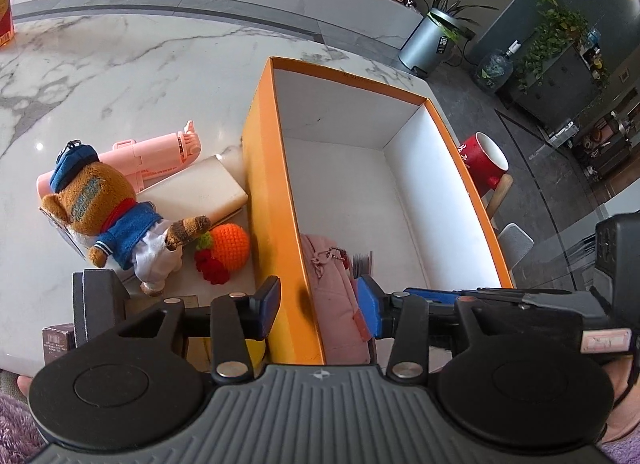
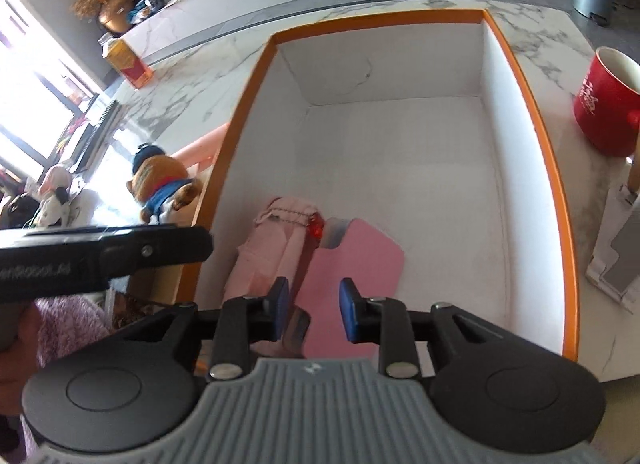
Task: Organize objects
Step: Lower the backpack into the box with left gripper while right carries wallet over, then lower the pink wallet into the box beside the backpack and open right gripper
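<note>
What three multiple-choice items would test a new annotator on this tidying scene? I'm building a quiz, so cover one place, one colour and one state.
1. Where does the plush bear lie?
A. Inside the box
B. On the marble table, outside the box
C. In the red mug

2. What colour is the outside of the box?
A. Orange
B. Green
C. Black

3. How does the right gripper stand?
A. Shut on the mug
B. Shut on the bear
C. Open, holding nothing

Answers:
1. B: the left wrist view shows the bear on the marble table beside the box's outer wall, next to the crocheted orange.
2. A: its outer wall and rim are orange, its inside white.
3. C: its blue pads stand apart above the pink pouch and pink flat item in the box, touching neither.
</note>
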